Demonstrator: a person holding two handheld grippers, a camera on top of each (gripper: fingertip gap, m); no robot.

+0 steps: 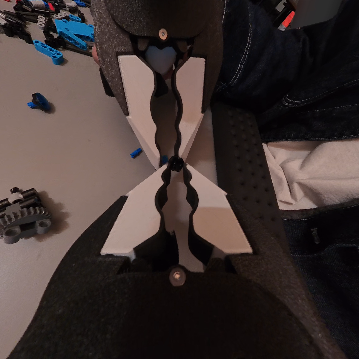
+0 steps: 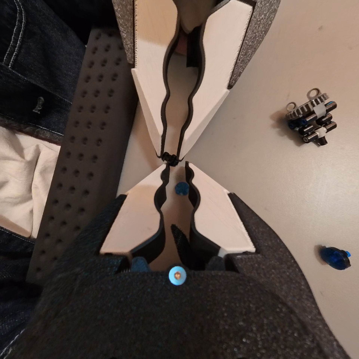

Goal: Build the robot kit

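My left gripper (image 1: 175,166) comes up from the bottom of the left wrist view and is shut on a small black connector pin (image 1: 175,164), held just above the beige table (image 1: 77,136). My right gripper (image 1: 168,158) reaches in from the top, tip to tip with it. In the right wrist view the left gripper (image 2: 170,156) holds the pin (image 2: 170,157) crosswise at its tips. My right gripper (image 2: 177,165) sits right below with a narrow gap between its fingers. Its left fingertip (image 2: 167,167) touches or nearly touches the pin.
A grey gear assembly (image 1: 23,215) (image 2: 310,120), a dark blue piece (image 1: 39,101) (image 2: 335,260), a blue pin (image 1: 136,152) and a small blue part (image 2: 181,188) lie on the table. A pile of blue and black beams (image 1: 73,33) is far left. A black perforated strip (image 1: 246,174) borders a person's jeans (image 1: 291,68). Less than 4 cm separates the two grippers' tips. From the right gripper's tips to the dark blue piece (image 1: 39,101) is close to 12 cm. My right wrist view (image 2: 336,251) looks at it from another angle.
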